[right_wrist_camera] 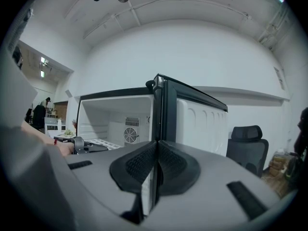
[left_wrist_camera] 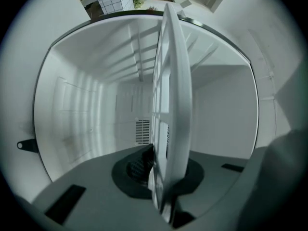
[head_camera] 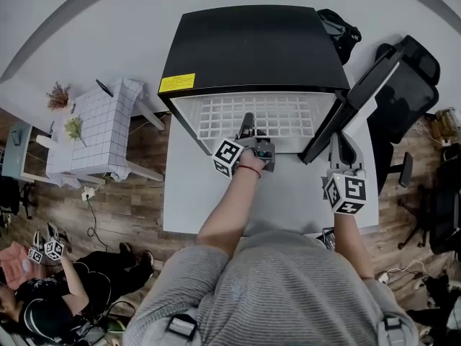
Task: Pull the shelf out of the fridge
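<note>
Left gripper [head_camera: 247, 123] fingers [left_wrist_camera: 135, 166] pinch the white wire-grid shelf [head_camera: 288, 114]; it extends straight ahead of me into the black fridge [head_camera: 252, 45].

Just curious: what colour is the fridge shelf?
The shelf is white, a wire grid; head view shows it best.

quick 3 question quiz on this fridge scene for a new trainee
1. True or false: the fridge door stands open.
2. The left gripper is shut on: A the wire shelf, B the door, C nothing.
3. What colour is the label on top of the fridge?
Key: 1 true; 2 A; 3 yellow.
</note>
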`<state>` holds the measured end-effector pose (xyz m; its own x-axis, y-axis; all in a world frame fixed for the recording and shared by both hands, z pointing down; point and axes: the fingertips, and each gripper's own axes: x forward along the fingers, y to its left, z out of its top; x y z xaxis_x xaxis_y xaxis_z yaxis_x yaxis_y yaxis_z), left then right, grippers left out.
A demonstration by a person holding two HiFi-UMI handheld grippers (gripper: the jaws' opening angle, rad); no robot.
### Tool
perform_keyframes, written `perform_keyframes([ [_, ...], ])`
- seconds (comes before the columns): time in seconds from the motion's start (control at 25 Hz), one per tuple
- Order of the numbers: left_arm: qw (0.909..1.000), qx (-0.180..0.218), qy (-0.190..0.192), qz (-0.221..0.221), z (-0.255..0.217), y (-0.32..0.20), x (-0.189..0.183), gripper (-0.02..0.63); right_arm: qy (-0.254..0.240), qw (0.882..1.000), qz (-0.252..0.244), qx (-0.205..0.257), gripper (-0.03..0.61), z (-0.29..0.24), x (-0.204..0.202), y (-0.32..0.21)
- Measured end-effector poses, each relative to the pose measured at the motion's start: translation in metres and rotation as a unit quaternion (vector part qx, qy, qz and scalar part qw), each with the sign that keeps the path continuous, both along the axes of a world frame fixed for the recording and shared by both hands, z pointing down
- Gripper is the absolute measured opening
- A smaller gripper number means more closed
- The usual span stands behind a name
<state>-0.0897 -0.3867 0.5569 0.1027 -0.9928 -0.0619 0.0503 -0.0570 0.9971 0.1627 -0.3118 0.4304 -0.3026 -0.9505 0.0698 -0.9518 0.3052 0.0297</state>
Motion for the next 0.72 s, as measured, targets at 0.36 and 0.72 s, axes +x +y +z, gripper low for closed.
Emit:
perform_keyframes([
  [0.36,1.0,-0.001,0.0,-0.007,-0.001,0.021,0.003,0.037,-0.003,1.0,-0.003,-0.002,0.014,0.0,0.001,0.0],
  [0.72,0.9999,-0.005,0.001,-0.013,-0.001,0.03,0.003,0.037,-0.002,1.0,-0.007,-0.002,0.014,0.001,0.001,0.0],
])
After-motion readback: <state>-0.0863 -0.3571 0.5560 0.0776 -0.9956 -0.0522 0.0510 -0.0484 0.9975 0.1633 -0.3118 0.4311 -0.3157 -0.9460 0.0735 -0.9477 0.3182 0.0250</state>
